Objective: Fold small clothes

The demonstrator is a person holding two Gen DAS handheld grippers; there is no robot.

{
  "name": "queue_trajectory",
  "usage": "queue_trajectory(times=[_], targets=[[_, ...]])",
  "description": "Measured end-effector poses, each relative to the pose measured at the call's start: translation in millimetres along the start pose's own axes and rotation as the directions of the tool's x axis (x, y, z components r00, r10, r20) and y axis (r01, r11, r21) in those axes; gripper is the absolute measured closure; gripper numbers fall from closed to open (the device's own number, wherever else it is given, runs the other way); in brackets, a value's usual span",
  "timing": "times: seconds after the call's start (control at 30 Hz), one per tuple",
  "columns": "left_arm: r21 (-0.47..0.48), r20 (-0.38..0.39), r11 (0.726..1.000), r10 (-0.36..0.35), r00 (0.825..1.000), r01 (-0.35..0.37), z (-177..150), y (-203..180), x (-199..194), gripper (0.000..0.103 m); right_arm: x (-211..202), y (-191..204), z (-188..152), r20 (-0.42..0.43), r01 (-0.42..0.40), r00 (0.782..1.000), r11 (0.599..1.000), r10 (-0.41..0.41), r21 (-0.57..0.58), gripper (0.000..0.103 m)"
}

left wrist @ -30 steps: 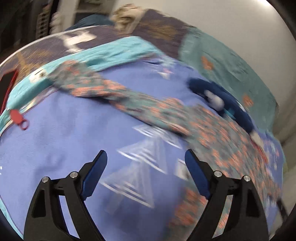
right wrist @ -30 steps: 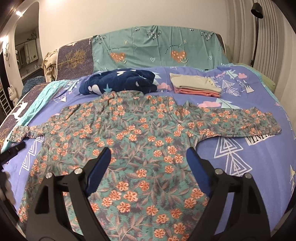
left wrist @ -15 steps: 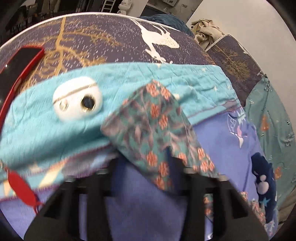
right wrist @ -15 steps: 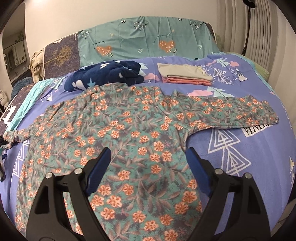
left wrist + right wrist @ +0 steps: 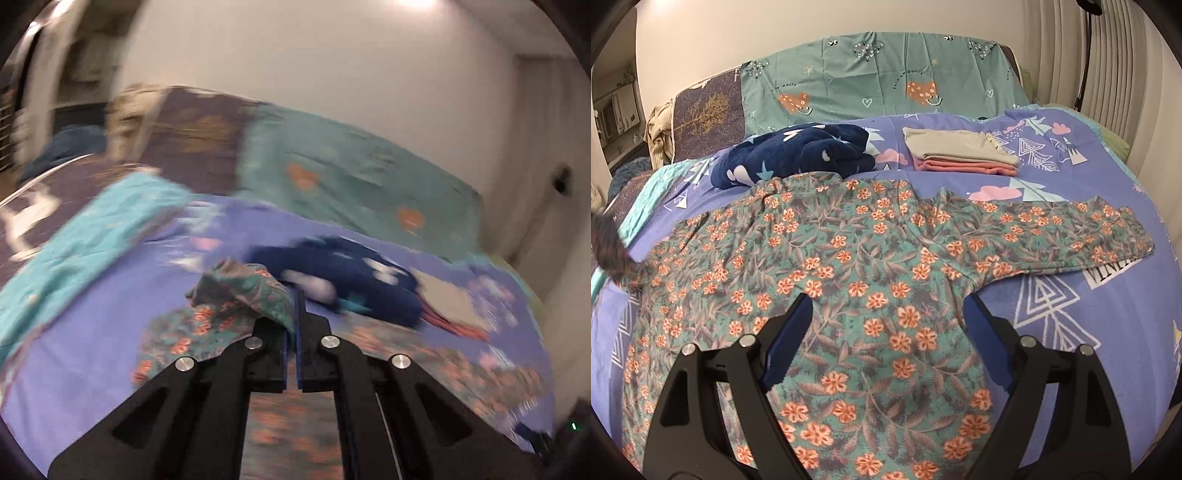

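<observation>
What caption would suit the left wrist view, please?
Left gripper shut on floral shirt sleeve cuff, lifted above the bedspread.

In a motion-blurred view, the left gripper (image 5: 297, 306) is pinching a bunched sleeve end of the floral garment (image 5: 240, 295) between closed jaws above the purple bed cover (image 5: 92, 314), with a navy blanket (image 5: 351, 280) and a folded pile (image 5: 450, 306) lying beyond.

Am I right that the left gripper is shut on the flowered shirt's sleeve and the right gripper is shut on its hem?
Not fully. The right gripper is open over the flowered shirt, as the right wrist view shows. The left gripper is shut on the sleeve.
</observation>
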State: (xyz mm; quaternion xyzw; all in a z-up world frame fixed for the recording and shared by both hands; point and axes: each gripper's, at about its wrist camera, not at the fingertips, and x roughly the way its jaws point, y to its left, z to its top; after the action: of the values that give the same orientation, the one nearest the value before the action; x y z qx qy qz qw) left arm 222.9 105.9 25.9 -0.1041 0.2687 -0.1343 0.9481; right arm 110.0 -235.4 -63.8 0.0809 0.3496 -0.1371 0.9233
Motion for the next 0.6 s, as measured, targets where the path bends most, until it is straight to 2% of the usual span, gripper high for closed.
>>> queue_trajectory(times=[0.03,0.07,0.1,0.13,0.17,0.23,0.3,0.33,0.43,0.53,0.57,0.6], targets=[[0.039,-0.016,0.998,-0.042,0.999,0.042,-6.8,-26.3,5.5,0.097,-0.4,-0.5,-0.5,0.0,-0.007,1.0,1.0,0.007,0.001,0.018],[0.111,-0.057,0.988,-0.101,0.993,0.107,-21.5,-67.7,15.5,0.08,-0.6,-1.1,-1.2,-0.001,-0.009,1.0,1.0,0.009,-0.001,0.018],[0.156,-0.084,0.979,-0.123,0.989,0.134,-34.2,-92.8,21.3,0.059,-0.6,-1.7,-1.9,-0.002,-0.009,1.0,1.0,0.009,-0.004,0.018],[0.19,-0.102,0.971,-0.129,0.986,0.147,-45.4,-111.0,24.8,0.051,-1.1,-3.8,-3.1,-0.006,-0.006,1.0,1.0,0.006,-0.006,0.018],[0.242,-0.124,0.957,-0.132,0.983,0.159,-64.2,-134.7,27.5,0.046,-1.6,-6.4,-3.7,-0.009,-0.005,1.0,1.0,0.005,-0.006,0.018],[0.291,-0.145,0.941,-0.137,0.98,0.174,-80.8,-147.6,26.2,0.045,-3.6,-13.2,-5.1,-0.016,-0.003,1.0,1.0,0.003,-0.004,0.018],[0.345,-0.157,0.927,-0.097,0.983,0.146,-96.0,-141.5,23.2,0.04,-5.0,-19.4,-5.7,-0.019,-0.004,1.0,1.0,0.004,-0.007,0.018],[0.376,-0.149,0.921,-0.043,0.988,0.097,-104.5,-132.8,18.1,0.039,-4.4,-22.3,-5.8,-0.022,-0.01,1.0,1.0,0.009,-0.009,0.018],[0.4,-0.155,0.916,0.042,0.987,0.024,-107.3,-99.5,20.0,0.034,2.1,-24.7,-2.9,-0.054,-0.063,0.997,0.998,0.062,-0.015,0.019],[0.414,-0.182,0.905,0.182,0.966,-0.092,-116.8,-44.1,34.0,0.033,16.1,-16.0,6.9,-0.101,-0.164,0.982,0.986,0.16,-0.024,0.028],[0.423,-0.188,0.891,0.268,0.945,-0.168,-119.6,-24.7,42.4,0.033,22.9,-9.8,11.7,-0.121,-0.213,0.971,0.977,0.208,-0.029,0.031],[0.412,-0.198,0.886,0.316,0.928,-0.214,-120.1,-7.4,48.1,0.033,31.3,-1.0,17.5,-0.143,-0.264,0.956,0.964,0.257,-0.031,0.033]])
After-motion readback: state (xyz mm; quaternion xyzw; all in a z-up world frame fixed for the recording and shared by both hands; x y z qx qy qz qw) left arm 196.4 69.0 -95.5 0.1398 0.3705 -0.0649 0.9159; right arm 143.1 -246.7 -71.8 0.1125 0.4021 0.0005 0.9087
